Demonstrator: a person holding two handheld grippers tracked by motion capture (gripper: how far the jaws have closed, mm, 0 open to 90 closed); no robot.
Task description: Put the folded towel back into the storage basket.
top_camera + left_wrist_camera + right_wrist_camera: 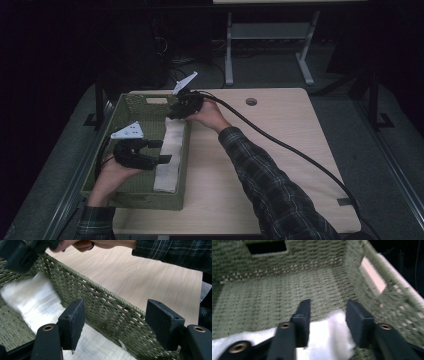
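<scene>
A green woven basket point(186, 150) stands on the left part of a light wooden table point(270, 165). A white folded cloth point(170, 155) lies inside it along the right wall. My left gripper point(161, 151) hovers over the cloth's near half, jaws wide open and empty. In the left gripper view the left gripper point(115, 322) faces the basket wall point(105, 307), with the cloth point(37, 300) below. My right gripper point(175, 112) is at the basket's far right corner. In the right gripper view the right gripper point(328, 315) is open, the cloth's end point(324, 340) lying loose between the jaws.
A thick black cable point(280, 142) runs from the right gripper across the table to its near right corner. A round hole point(251, 101) sits near the table's far edge. White legs of another table point(229, 50) stand behind. The surroundings are dark.
</scene>
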